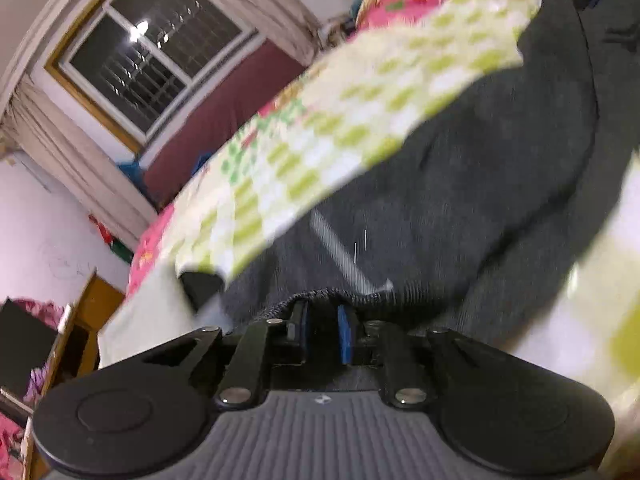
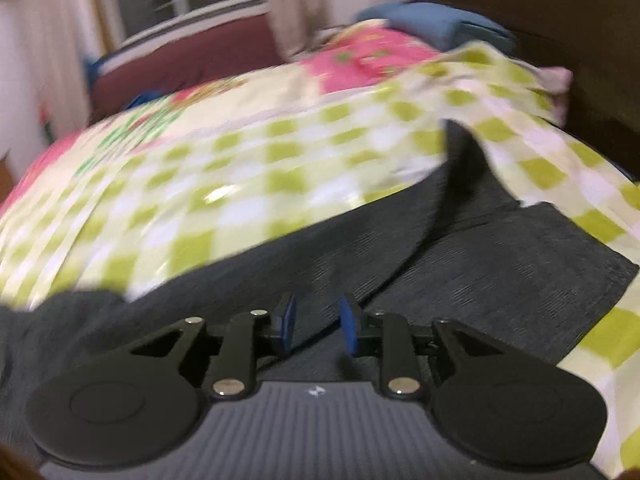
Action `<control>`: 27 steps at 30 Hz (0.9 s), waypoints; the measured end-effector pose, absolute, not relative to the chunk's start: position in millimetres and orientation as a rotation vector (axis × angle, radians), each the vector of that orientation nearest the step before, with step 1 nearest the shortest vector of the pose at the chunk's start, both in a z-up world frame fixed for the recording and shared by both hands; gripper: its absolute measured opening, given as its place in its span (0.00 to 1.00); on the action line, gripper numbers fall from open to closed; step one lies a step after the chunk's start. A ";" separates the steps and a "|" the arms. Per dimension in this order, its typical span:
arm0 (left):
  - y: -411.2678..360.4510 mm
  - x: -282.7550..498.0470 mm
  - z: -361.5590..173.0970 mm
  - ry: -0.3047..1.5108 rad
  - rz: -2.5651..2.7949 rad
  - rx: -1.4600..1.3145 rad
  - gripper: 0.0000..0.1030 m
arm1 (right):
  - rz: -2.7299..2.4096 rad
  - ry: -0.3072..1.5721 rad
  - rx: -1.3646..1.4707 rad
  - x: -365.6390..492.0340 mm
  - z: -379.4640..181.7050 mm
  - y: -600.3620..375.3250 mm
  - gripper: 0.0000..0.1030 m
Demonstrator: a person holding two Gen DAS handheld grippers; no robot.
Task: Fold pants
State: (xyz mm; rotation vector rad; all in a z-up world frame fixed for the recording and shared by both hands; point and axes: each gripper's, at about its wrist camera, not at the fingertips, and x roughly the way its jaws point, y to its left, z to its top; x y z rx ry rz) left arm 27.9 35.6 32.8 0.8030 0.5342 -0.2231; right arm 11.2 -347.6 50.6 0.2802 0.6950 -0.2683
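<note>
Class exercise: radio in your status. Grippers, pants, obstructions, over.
Left gripper gripping waistband of dark grey pants. Right gripper on them; grip unclear. Pants on checkered sheet. Nothing obstructing.

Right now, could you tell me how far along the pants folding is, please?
Early stage, it seems. The dark grey pants lie spread on the green checked sheet, no finished fold visible. In hand: the left claw has the ribbed waistband edge between its fingers; the right claw is open over the fabric. All folding remains.
</note>
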 end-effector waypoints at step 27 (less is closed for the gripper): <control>-102.3 21.2 31.6 0.413 -0.522 0.795 0.54 | -0.361 0.412 0.595 38.5 96.7 -474.3 0.03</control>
